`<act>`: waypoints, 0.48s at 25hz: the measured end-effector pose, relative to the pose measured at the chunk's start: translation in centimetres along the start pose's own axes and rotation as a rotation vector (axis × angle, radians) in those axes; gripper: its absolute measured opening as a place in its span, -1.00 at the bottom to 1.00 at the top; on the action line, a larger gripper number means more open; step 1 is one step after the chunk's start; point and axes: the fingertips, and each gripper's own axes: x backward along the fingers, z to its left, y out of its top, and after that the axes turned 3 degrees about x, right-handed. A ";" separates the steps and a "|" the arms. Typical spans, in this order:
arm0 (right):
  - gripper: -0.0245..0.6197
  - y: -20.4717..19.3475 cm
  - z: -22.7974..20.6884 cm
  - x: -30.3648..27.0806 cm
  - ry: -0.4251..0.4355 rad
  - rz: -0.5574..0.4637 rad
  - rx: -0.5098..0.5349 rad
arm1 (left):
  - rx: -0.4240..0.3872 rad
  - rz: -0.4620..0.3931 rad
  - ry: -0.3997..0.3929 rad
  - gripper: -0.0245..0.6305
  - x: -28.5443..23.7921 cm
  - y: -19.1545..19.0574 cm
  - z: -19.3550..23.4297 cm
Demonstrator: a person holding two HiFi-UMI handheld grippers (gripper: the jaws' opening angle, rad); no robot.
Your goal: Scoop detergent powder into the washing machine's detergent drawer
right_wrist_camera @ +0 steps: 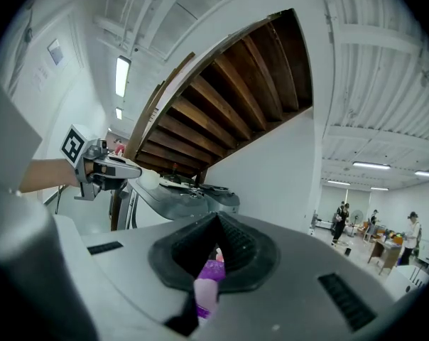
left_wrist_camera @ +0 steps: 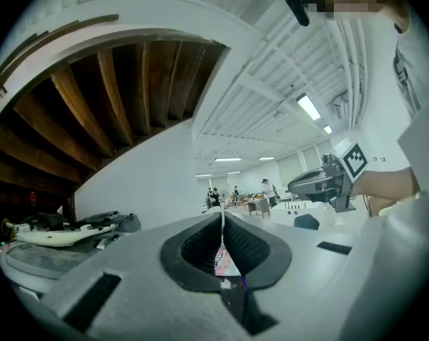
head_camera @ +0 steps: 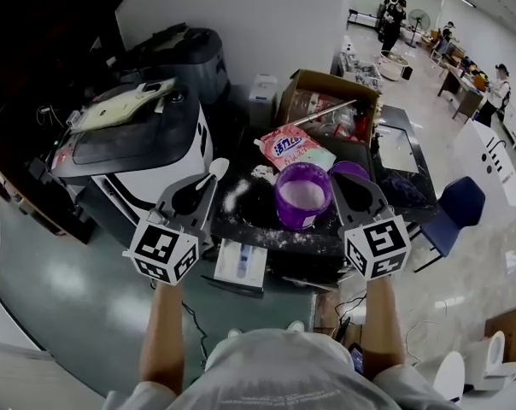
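Head view: gripping white scoop (head_camera: 217, 169) in left tool (head_camera: 208, 181), holding it above dark counter (head_camera: 249, 216), left of purple tub (head_camera: 302, 196). Noting washing machine (head_camera: 155, 148) at frame left. Touching right tool (head_camera: 337, 181) to tub's right rim.

Left gripper view: seeing jaws pressed together on scoop's thin handle.

Right gripper view: clamping jaws on tub's rim, seeing purple between pads.

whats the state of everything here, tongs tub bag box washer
left tongs: closed on white scoop
right tongs: closed on purple lid
purple tub: open, white powder inside
detergent bag: lying on table
cardboard box: flaps open
washing machine: top lid down
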 end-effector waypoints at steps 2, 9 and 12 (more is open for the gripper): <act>-0.91 0.2 0.1 0.0 -0.001 -0.002 0.010 | -0.003 -0.001 0.002 -0.88 0.1 0.1 0.0; -0.91 0.4 0.6 -0.3 -0.003 -0.007 0.012 | -0.032 0.002 0.014 -0.88 0.3 0.0 0.1; -0.91 0.3 1.0 -0.4 -0.001 -0.004 0.011 | -0.034 0.005 0.014 -0.88 0.6 -0.2 0.2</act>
